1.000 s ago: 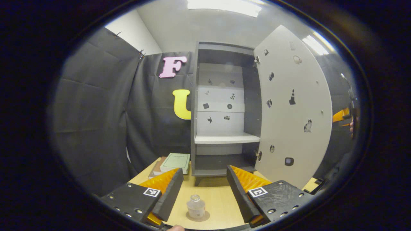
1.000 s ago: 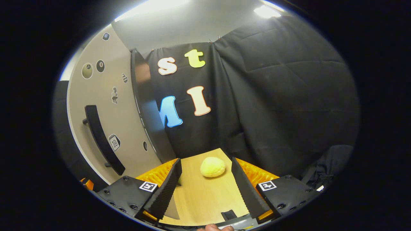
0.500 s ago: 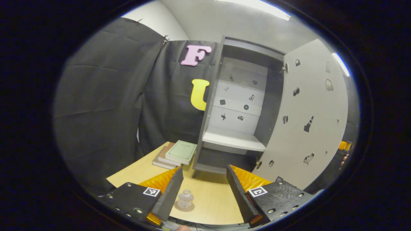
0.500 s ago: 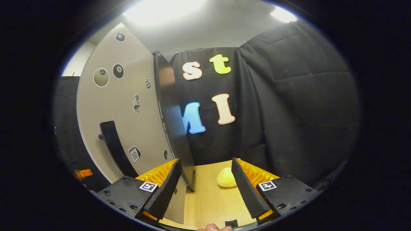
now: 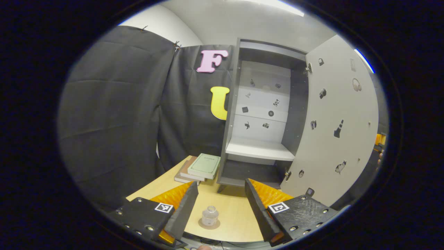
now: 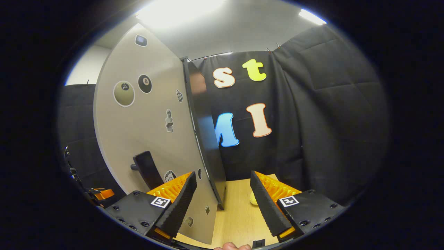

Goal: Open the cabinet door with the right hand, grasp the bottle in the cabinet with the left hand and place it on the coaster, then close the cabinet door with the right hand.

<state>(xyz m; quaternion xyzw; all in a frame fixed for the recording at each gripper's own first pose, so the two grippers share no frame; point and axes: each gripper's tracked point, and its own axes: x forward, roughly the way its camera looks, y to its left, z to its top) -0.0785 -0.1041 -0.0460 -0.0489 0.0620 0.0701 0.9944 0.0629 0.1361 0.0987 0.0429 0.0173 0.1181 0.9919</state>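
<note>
In the left gripper view a small clear bottle (image 5: 210,215) stands upright on a round coaster (image 5: 209,224) on the wooden table, low between the fingers of my left gripper (image 5: 220,205), which is open and holds nothing. Behind it the grey cabinet (image 5: 258,149) stands with its door (image 5: 338,125) swung wide to the right and its shelves bare. In the right gripper view my right gripper (image 6: 222,199) is open, and the door's (image 6: 149,128) outer face with its black handle (image 6: 147,170) is just left of its left finger. The other gripper (image 5: 380,139) peeks past the door's edge.
A stack of books (image 5: 199,168) lies on the table left of the cabinet. A yellow round object (image 6: 254,198) sits on the table behind my right gripper's right finger. Black cloth walls close in the booth on both sides.
The left gripper has pulled back and turned left, away from the bottle on the coaster. The right gripper's view has swung left towards the door, so the door and handle now loom closer.
</note>
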